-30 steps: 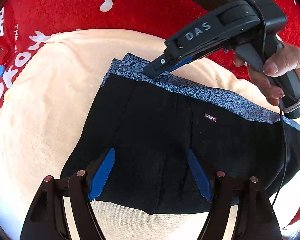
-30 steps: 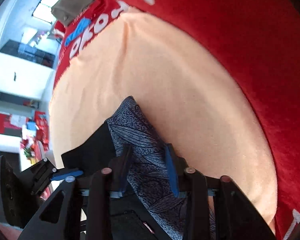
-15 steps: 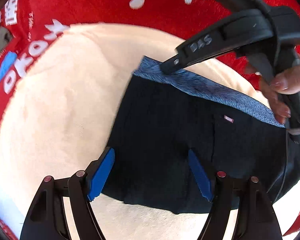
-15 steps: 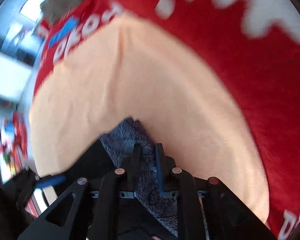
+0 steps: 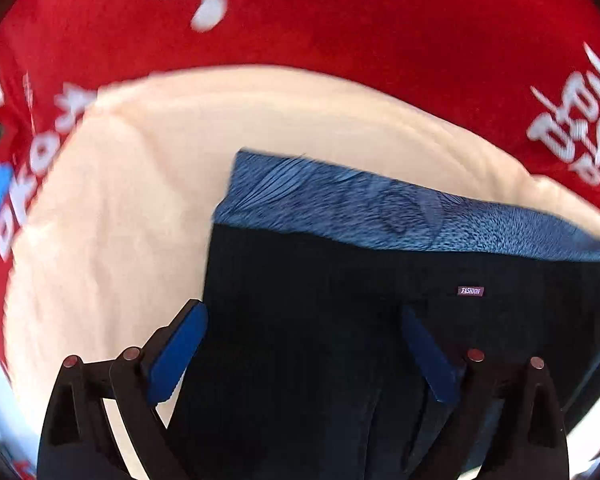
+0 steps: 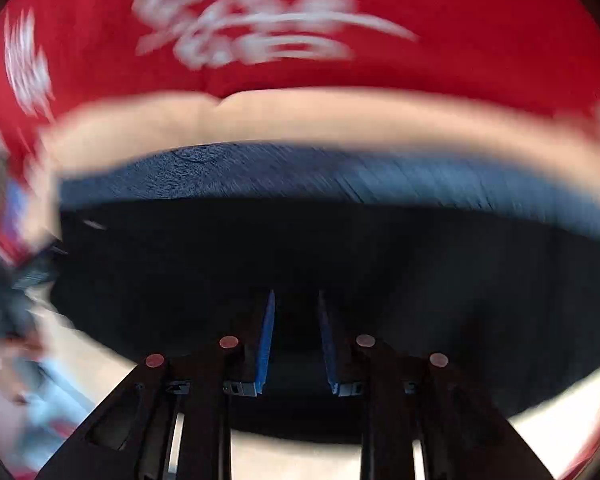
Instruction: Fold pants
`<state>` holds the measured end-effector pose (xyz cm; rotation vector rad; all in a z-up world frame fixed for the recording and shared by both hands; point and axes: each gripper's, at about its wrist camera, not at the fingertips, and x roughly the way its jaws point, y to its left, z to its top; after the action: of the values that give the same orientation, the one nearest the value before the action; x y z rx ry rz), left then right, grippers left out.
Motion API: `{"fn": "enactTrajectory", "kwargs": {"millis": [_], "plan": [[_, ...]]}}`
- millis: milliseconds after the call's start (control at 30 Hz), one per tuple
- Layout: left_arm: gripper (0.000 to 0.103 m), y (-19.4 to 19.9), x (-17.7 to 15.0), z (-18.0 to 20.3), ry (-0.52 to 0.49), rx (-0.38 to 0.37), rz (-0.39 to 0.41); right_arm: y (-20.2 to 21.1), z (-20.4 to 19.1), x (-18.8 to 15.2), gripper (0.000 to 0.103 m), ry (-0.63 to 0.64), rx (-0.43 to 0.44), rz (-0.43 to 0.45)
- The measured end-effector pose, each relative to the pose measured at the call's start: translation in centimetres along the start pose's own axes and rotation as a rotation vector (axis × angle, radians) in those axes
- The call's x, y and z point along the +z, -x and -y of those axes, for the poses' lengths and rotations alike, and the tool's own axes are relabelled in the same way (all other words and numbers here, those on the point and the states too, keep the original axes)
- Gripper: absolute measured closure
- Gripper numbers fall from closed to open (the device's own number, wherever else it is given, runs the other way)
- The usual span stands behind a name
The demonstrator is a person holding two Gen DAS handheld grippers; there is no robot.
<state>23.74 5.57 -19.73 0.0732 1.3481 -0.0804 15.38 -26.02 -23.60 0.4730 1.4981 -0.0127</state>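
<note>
Plainly, the left tongs (image 5: 304, 334) pointed steeply down over the folded pants (image 5: 340, 344), their jaws spreading wider at this moment. One blue pad (image 5: 176, 354) hung at the left edge of the black cloth, over the seam where it met the peach cloth (image 5: 112, 220), and the other pad stood over the black fabric further right. Fabric lay below and between the two, but neither pad pressed on it.

The pants lay flat on the peach cloth, which was spread over a red cover with white lettering (image 5: 340, 28). A blue patterned waistband (image 5: 380, 208) ran along their far edge, and a small label reading FASHION (image 5: 470, 291) sat on the black cloth just below it (the only sharp detail on that side).

Further right, the right wrist view was heavily smeared by motion. There the right tongs (image 6: 296, 308) hovered over the black middle of the pants (image 6: 420, 272), jaws narrowly parted and opening, with nothing pinched between the blue pads (image 6: 265, 344). The waistband (image 6: 300, 172) arced across that view beyond the black fabric, then a band of the peach cloth (image 6: 300, 116), then the red cover (image 6: 460, 40) at the top.
</note>
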Motion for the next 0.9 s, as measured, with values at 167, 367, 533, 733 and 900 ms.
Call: {"fn": "enactTrajectory", "kwargs": {"millis": [167, 367, 533, 733, 900], "plan": [[0.005, 3.3, -0.7, 3.3, -0.099, 0.023, 0.017, 1.0, 3.3, -7.9, 0.063, -0.286, 0.332, -0.009], [0.005, 2.7, -1.8, 11.3, -0.213, -0.042, -0.018, -2.3, 4.1, -10.2, 0.063, -0.441, 0.463, 0.026], [0.005, 0.1, -3.4, 12.3, -0.253, 0.009, -0.051, -3.2, 5.1, -9.9, 0.06, -0.509, 0.512, 0.06], [0.005, 0.0, -4.5, 12.7, -0.311, 0.012, -0.045, -0.1, 5.0, -10.3, 0.095, -0.42, 0.446, 0.129], [0.004, -0.2, -5.4, 13.3, -0.388, 0.059, -0.021, -1.5, 5.9, -11.4, 0.092, -0.409, 0.391, 0.07]]}}
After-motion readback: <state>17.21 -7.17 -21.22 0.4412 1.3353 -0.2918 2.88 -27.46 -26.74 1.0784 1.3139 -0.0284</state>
